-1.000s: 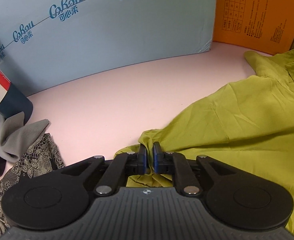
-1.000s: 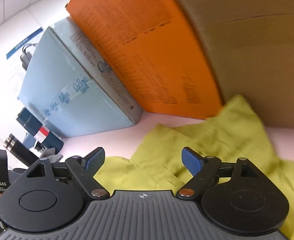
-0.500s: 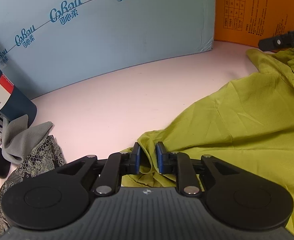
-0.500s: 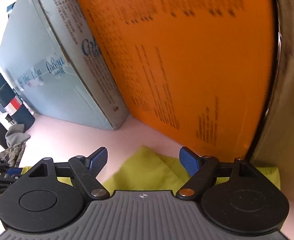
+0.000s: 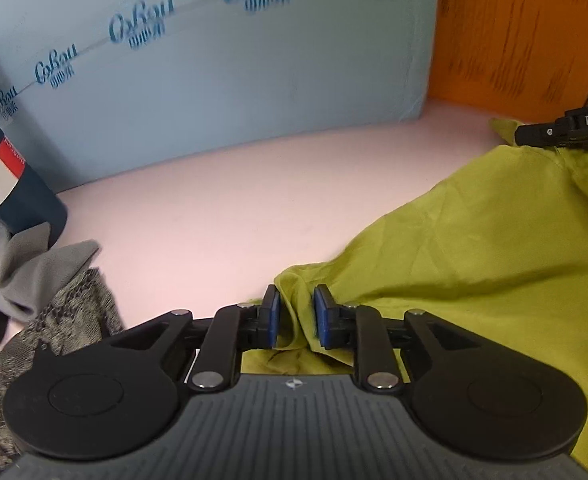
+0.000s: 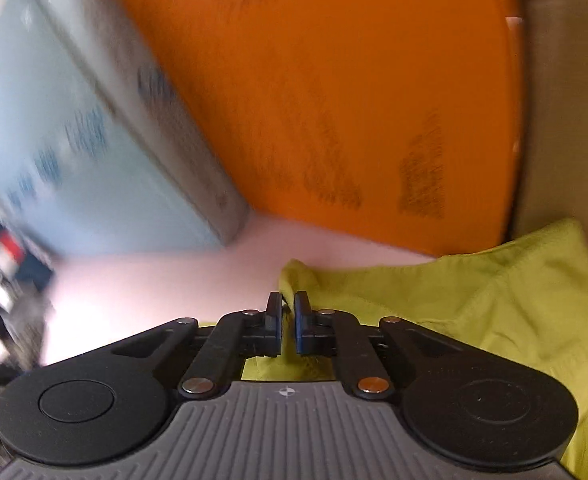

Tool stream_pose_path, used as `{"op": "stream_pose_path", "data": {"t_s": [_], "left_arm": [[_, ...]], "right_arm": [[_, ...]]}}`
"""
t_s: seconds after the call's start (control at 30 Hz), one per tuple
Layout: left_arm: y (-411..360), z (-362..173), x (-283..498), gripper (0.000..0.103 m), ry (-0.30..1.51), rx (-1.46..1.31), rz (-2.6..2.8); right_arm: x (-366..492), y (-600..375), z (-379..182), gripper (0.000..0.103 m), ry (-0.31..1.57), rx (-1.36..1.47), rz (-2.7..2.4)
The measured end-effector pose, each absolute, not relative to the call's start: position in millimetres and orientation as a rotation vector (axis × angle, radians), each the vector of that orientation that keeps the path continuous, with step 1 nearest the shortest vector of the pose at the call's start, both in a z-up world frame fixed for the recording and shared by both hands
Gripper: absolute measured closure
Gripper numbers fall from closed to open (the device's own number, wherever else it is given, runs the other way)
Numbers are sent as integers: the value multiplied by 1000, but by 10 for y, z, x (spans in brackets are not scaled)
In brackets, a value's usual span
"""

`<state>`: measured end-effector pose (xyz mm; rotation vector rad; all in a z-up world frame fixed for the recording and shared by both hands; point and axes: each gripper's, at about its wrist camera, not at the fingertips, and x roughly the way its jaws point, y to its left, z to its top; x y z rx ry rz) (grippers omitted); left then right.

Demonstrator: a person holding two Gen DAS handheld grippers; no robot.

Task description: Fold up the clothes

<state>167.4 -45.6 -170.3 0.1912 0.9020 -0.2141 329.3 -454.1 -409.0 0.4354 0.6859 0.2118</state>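
An olive-green shirt (image 5: 474, 248) lies crumpled on the pink table top (image 5: 234, 208), filling the right half of the left wrist view. My left gripper (image 5: 297, 312) is shut on a bunched fold at the shirt's near left edge, and cloth fills the gap between its blue pads. In the right wrist view the shirt (image 6: 474, 312) spreads to the right, and my right gripper (image 6: 288, 316) is shut on its far corner near the orange box. The right gripper's black body (image 5: 566, 130) shows at the right edge of the left wrist view.
A light blue carton (image 5: 214, 92) and an orange carton (image 5: 514, 40) wall off the back of the table. At the left stand a dark blue box with a red-and-white label (image 5: 14, 184), a grey cloth (image 5: 42, 272) and a patterned lace garment (image 5: 66, 320).
My right gripper moved toward the orange carton, came down and went from open to shut on the shirt's far corner. The left gripper's pads now stand a little wider, with cloth between them.
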Motion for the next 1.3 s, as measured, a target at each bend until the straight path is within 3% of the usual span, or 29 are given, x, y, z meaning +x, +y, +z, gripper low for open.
{"op": "stream_pose_path", "data": {"t_s": [0.13, 0.27, 0.37, 0.47, 0.53, 0.6, 0.7, 0.83, 1.07, 1.1, 1.13, 1.2, 1.3], "left_arm": [[-408, -1597, 1710, 86, 866, 137, -190], [-422, -1735, 1858, 86, 925, 173, -70], [-409, -1826, 1888, 86, 953, 211, -19], [-341, -1750, 1828, 82, 910, 226, 16], [-293, -1656, 1795, 78, 867, 239, 50], [-318, -1536, 1758, 77, 816, 264, 49], [-594, -1363, 1675, 77, 736, 319, -30], [-1207, -1218, 1520, 62, 633, 394, -211], [-2537, -1352, 1396, 62, 604, 458, -558], [-2669, -1386, 1450, 62, 620, 449, -573], [-2781, -1418, 1509, 62, 636, 445, -581], [-2972, -1469, 1613, 62, 652, 461, -570], [-3174, -1538, 1729, 62, 667, 481, -557]], "right_arm": [[3087, -4515, -3928, 97, 522, 409, 180], [3339, -4287, -4190, 97, 632, 389, 194], [3401, -4182, -4333, 86, 709, 381, 220], [3099, -4356, -4104, 77, 622, 419, 269], [2799, -4533, -3900, 54, 549, 400, 300], [2497, -4802, -3720, 47, 482, 370, 291], [2388, -5264, -3703, 46, 534, 337, 255], [2263, -5882, -3695, 46, 613, 292, 207], [2618, -6136, -4075, 47, 803, 347, 338], [2644, -6140, -4126, 51, 818, 359, 337], [2668, -6145, -4178, 71, 833, 372, 335], [2612, -6199, -4259, 94, 859, 487, 298], [2453, -6432, -4346, 95, 852, 688, 239]]}}
